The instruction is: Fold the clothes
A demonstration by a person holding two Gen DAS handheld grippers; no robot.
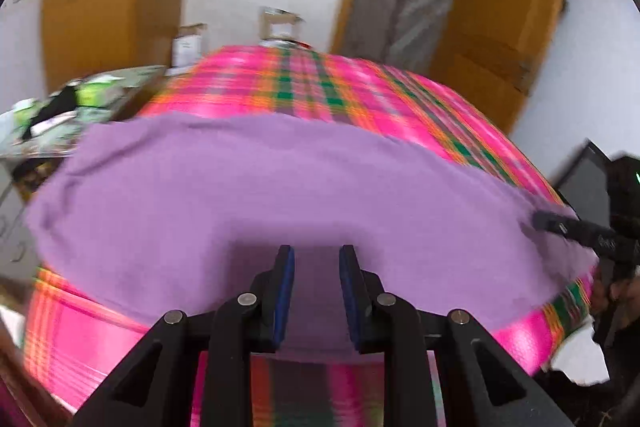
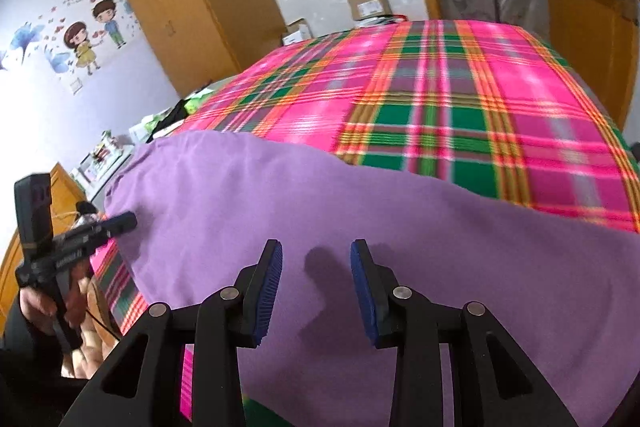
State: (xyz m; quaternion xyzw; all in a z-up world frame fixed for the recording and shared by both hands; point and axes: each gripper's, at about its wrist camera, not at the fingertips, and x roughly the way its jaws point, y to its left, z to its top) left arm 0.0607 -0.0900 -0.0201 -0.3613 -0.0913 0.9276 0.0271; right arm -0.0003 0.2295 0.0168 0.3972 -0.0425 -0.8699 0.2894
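Purple garment [image 1: 256,195] spread flat across the near end of a bed under a pink plaid blanket [image 2: 460,99]; no finished fold visible, so most of the job judged still ahead. Left tongs [image 1: 316,291] and right tongs [image 2: 316,291] both parted above the cloth, gripping nothing. Only from the right wrist: wall stickers [image 2: 92,31] and a hand [image 2: 44,303] holding the left tool. Only from the left wrist: cluttered side surface [image 1: 64,103].
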